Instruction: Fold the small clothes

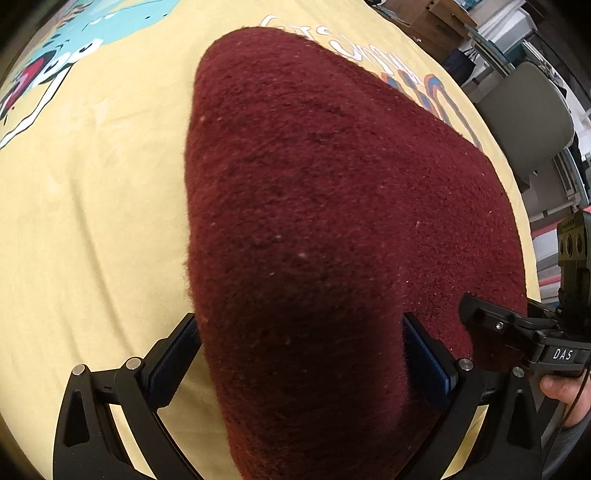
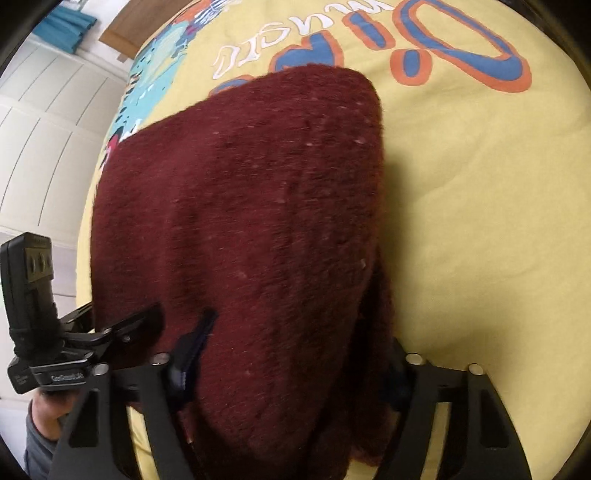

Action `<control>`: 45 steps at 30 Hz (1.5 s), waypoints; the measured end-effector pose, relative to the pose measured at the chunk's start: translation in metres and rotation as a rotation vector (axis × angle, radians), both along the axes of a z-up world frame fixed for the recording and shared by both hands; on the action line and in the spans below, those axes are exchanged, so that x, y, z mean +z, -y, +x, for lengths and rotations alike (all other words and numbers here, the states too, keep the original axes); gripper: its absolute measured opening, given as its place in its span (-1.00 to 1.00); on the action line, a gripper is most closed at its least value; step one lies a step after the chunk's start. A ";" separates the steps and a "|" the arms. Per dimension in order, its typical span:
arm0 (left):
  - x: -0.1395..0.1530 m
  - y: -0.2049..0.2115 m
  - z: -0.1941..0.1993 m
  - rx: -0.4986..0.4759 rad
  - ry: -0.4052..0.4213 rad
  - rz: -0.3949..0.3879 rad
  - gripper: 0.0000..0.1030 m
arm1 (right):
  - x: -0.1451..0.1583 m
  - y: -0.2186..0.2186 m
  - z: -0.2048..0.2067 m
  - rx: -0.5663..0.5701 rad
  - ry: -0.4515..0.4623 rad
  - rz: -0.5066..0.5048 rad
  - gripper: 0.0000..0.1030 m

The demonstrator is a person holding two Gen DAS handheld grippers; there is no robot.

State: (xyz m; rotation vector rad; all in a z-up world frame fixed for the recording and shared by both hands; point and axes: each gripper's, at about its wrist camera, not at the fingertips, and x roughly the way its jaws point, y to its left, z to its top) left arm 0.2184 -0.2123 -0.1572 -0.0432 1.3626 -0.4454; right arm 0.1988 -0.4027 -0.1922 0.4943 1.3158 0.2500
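Observation:
A fuzzy dark-red garment lies on the yellow printed sheet. My left gripper stands wide open, with the near end of the garment bulging between its blue-padded fingers. My right gripper shows at the right edge of the left wrist view, at the garment's right corner. In the right wrist view the same garment fills the middle. My right gripper is open around its near edge, and my left gripper sits at the garment's left corner.
The yellow sheet carries blue and orange lettering and a turquoise cartoon print. A grey chair and clutter stand beyond the right edge. White panelled doors stand at the left.

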 end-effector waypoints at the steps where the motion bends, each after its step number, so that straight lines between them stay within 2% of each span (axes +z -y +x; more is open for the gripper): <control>1: 0.000 0.001 0.001 -0.008 -0.002 -0.002 0.85 | 0.002 -0.002 0.000 0.006 0.002 -0.006 0.27; 2: 0.001 0.002 0.001 -0.017 -0.009 -0.010 0.72 | 0.005 -0.004 -0.001 0.008 0.003 -0.011 0.16; 3: 0.003 0.001 0.000 -0.021 -0.012 -0.014 0.70 | 0.008 -0.006 -0.001 0.011 0.007 -0.025 0.10; 5: 0.006 0.007 0.001 -0.037 0.004 0.004 0.53 | 0.017 -0.013 -0.003 0.019 0.023 -0.066 -0.06; 6: 0.007 0.008 0.000 -0.042 0.011 0.005 0.48 | 0.021 -0.017 -0.004 0.025 0.031 -0.088 -0.09; 8: 0.011 0.009 -0.001 -0.055 0.025 -0.001 0.18 | 0.034 -0.022 -0.008 0.028 0.058 -0.113 -0.16; 10: 0.019 0.008 -0.002 -0.074 0.045 -0.005 0.01 | 0.047 -0.025 -0.011 0.036 0.088 -0.118 -0.18; 14: 0.047 -0.004 -0.006 -0.102 0.082 -0.065 -0.13 | 0.077 -0.039 -0.020 0.061 0.149 -0.129 -0.19; 20: 0.099 -0.046 -0.014 -0.127 0.183 -0.087 -0.14 | 0.116 -0.080 -0.020 0.114 0.232 -0.098 -0.19; 25: 0.118 -0.095 -0.026 -0.084 0.218 -0.070 -0.13 | 0.109 -0.129 -0.011 0.160 0.222 -0.095 -0.18; 27: 0.113 -0.111 -0.032 -0.055 0.214 -0.062 -0.13 | 0.100 -0.142 -0.005 0.177 0.204 -0.100 -0.17; 30: 0.097 -0.140 -0.037 -0.007 0.181 -0.055 -0.12 | 0.072 -0.163 0.005 0.196 0.148 -0.113 -0.16; 33: 0.068 -0.158 -0.040 0.037 0.119 -0.045 -0.09 | 0.046 -0.183 0.010 0.224 0.102 -0.203 -0.08; 34: 0.051 -0.163 -0.043 0.053 0.087 -0.038 -0.06 | 0.042 -0.185 0.008 0.227 0.105 -0.215 -0.01; 36: 0.035 -0.167 -0.049 0.065 0.068 -0.038 0.04 | 0.039 -0.178 0.009 0.201 0.102 -0.195 0.08; 38: 0.034 -0.170 -0.051 0.073 0.086 -0.041 0.21 | 0.038 -0.172 0.013 0.192 0.095 -0.188 0.19; 41: 0.037 -0.169 -0.051 0.079 0.079 -0.030 0.28 | 0.041 -0.181 0.015 0.205 0.104 -0.202 0.30; 43: 0.040 -0.168 -0.050 0.079 0.080 -0.007 0.34 | 0.050 -0.187 0.018 0.210 0.131 -0.249 0.48; 45: 0.045 -0.158 -0.044 0.084 0.091 0.017 0.43 | 0.056 -0.190 0.018 0.206 0.159 -0.278 0.53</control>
